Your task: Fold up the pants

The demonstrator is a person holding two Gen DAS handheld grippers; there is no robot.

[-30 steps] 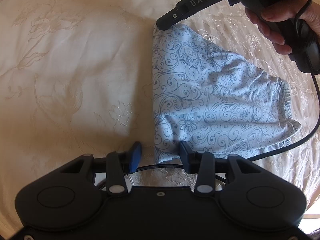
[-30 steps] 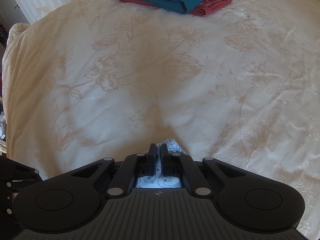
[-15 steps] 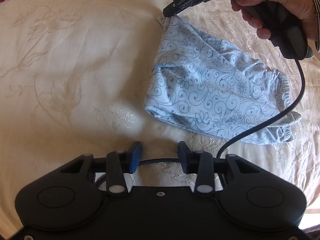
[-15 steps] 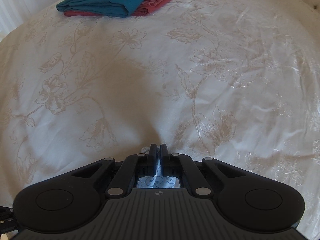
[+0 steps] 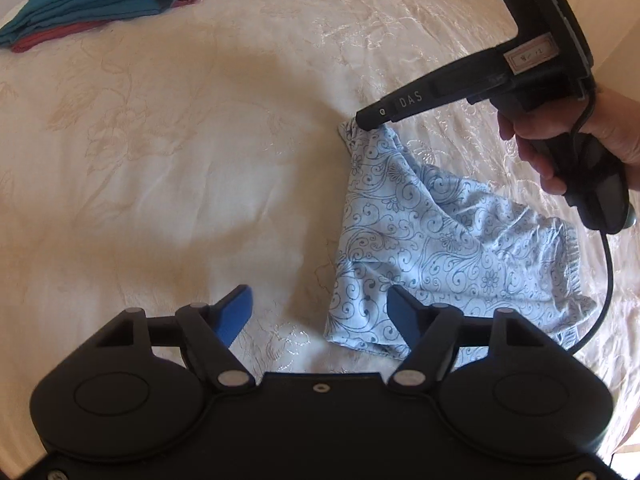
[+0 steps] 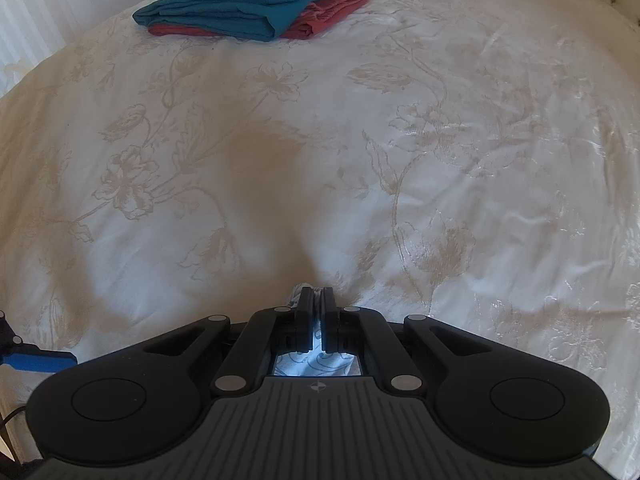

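Observation:
The light blue pants with a dark swirl print (image 5: 432, 240) lie bunched on the cream bedspread (image 5: 160, 168). My right gripper (image 5: 366, 122) is shut on their far corner and holds it up a little; in the right wrist view a bit of the fabric (image 6: 316, 360) shows between the closed fingers of the gripper (image 6: 317, 300). My left gripper (image 5: 320, 312) is open and empty, its right blue pad just over the near edge of the pants.
A folded teal garment (image 6: 244, 0) lies on a folded red one (image 6: 336, 8) at the far side of the bed; the stack also shows in the left wrist view (image 5: 96, 0). The right gripper's black cable (image 5: 604, 292) hangs beside the pants.
My left gripper has opened wider and come back beside the near edge of the pants. My right gripper has kept its hold on the corner while shifting the pants.

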